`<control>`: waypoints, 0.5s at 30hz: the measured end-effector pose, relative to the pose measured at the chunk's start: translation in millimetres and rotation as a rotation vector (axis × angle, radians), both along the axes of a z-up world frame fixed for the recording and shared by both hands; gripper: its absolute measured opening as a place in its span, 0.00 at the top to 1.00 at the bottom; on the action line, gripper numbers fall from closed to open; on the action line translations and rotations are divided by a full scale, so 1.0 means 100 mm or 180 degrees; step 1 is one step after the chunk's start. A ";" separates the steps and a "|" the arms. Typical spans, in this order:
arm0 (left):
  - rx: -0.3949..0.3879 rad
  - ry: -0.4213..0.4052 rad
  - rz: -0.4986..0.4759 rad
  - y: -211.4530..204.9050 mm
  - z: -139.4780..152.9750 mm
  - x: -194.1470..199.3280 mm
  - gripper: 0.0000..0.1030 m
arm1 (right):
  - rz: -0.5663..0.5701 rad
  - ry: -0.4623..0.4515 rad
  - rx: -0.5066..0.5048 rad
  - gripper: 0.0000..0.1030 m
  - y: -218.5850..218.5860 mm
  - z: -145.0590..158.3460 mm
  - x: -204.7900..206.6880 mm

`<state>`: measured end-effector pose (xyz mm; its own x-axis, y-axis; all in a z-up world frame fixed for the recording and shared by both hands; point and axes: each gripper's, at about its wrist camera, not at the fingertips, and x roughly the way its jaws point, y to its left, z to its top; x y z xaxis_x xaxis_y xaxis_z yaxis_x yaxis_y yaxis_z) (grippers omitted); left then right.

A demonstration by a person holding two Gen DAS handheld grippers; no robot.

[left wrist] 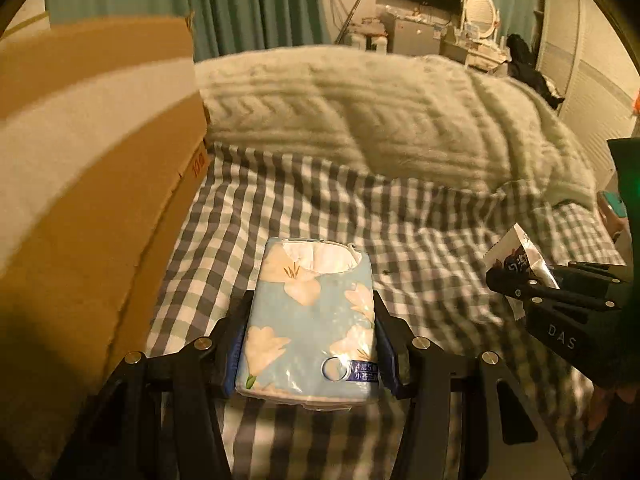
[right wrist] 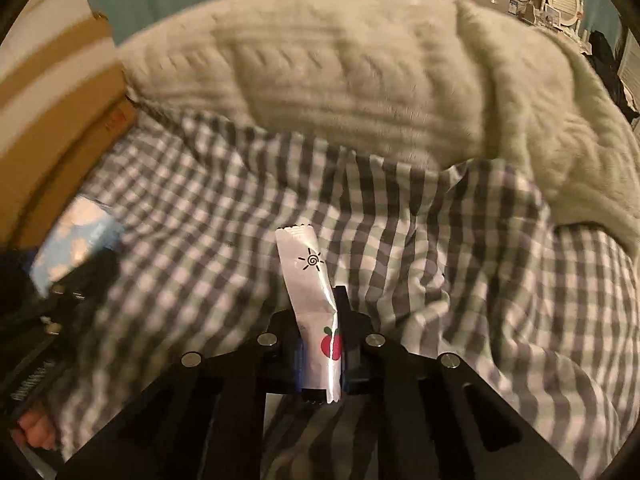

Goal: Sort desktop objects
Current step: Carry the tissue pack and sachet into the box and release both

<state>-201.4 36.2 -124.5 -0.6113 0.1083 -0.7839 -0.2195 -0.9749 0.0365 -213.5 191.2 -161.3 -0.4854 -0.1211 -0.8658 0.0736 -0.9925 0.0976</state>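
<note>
Your left tongs (left wrist: 310,344) clamp a lily-printed tissue pack (left wrist: 310,320); right tongs (right wrist: 320,356) pinch a sun-and-apple sachet (right wrist: 318,316) over the checked bed sheet (right wrist: 460,272).

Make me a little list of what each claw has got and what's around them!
left claw: shut on the tissue pack, blue with white flowers
right claw: shut on the snack packet, white with a sun drawing and a red fruit
underneath: checked sheet
behind: fluffy cream blanket
to the left: cardboard box
</note>
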 end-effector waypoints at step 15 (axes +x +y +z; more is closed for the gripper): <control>0.0535 0.0864 0.0029 -0.71 1.98 0.50 0.48 | 0.0355 0.0862 -0.0244 0.89 -0.65 1.84 0.80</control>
